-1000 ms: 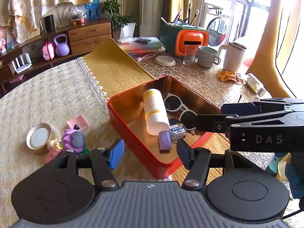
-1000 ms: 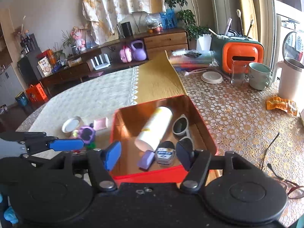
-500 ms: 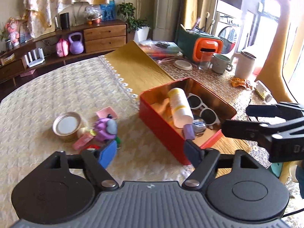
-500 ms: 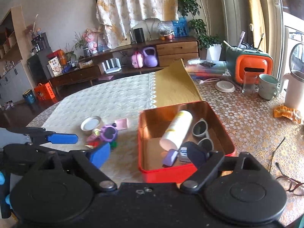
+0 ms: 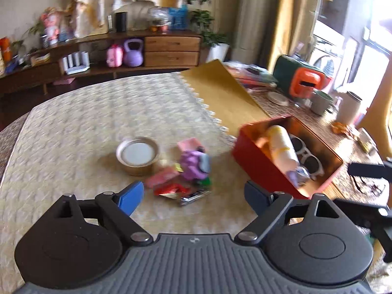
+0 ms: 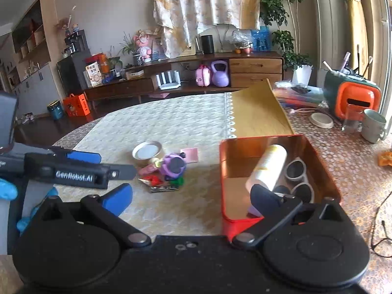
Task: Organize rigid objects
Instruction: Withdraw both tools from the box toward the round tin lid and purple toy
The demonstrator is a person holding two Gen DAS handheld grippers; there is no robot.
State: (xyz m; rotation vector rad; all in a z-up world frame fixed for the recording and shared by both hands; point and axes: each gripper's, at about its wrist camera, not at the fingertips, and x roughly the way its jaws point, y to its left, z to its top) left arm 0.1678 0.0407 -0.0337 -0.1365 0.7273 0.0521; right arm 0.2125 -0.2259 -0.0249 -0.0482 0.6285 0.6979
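A red tin box (image 5: 254, 164) (image 6: 224, 171) on the table holds a white bottle (image 5: 281, 144) (image 6: 268, 166), white sunglasses (image 5: 306, 152) (image 6: 297, 176) and small items. Left of it lies a pile: a round tin with a white lid (image 5: 137, 154) (image 6: 147, 152), a purple toy (image 5: 194, 164) (image 6: 174, 165), a pink card (image 5: 189, 144) (image 6: 189, 154), red wrappers (image 5: 171, 188) (image 6: 152, 180) and a nail clipper (image 6: 164, 188). My left gripper (image 5: 193, 197) is open and empty, near the pile. My right gripper (image 6: 191, 196) is open and empty, its right finger over the box's near edge.
At the table's right stand an orange and green box (image 6: 352, 98), a glass (image 6: 350, 120), a mug (image 6: 372, 128), a white jug (image 5: 349, 107) and a coaster (image 6: 321, 120). Eyeglasses (image 6: 382, 232) lie at the right edge. A sideboard (image 6: 220, 73) stands beyond the table.
Both grippers have drawn back and swung left. The pile has come toward the middle of both views and the red box has shifted right. Both grippers stay open and empty.
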